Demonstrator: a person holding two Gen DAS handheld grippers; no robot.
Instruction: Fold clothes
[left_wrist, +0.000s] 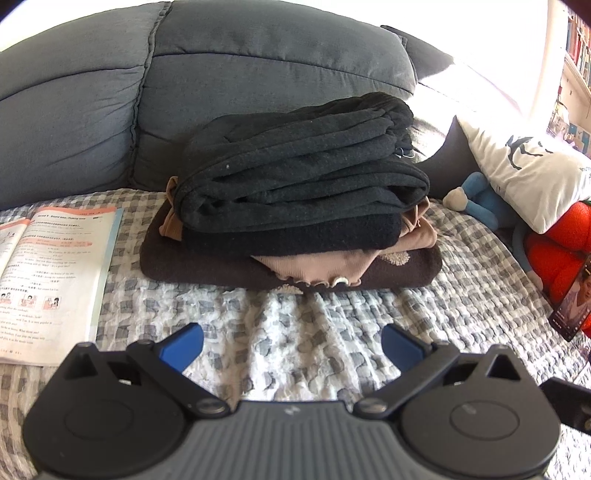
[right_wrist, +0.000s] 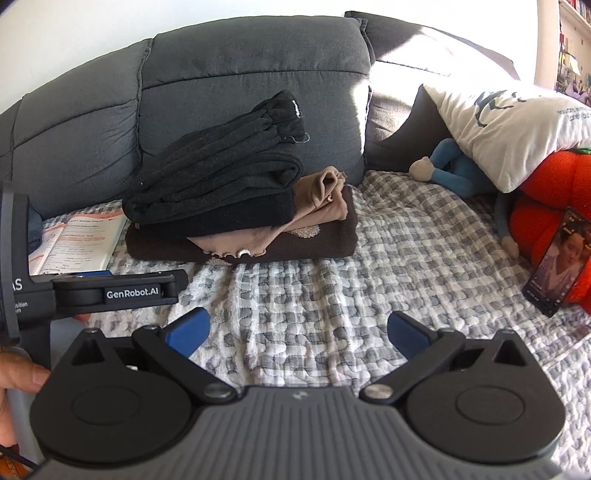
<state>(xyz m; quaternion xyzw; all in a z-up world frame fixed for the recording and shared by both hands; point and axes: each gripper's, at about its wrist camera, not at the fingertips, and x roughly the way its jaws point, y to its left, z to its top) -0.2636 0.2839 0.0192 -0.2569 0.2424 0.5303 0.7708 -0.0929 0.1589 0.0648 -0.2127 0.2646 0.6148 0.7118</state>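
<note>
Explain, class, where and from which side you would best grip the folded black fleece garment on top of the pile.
Probably grip the folded black fleece garment at its rounded folded edge facing the open left gripper, coming from the front, low over the checked quilt. That edge overhangs the tan knit top, so one finger could slip underneath.
</note>
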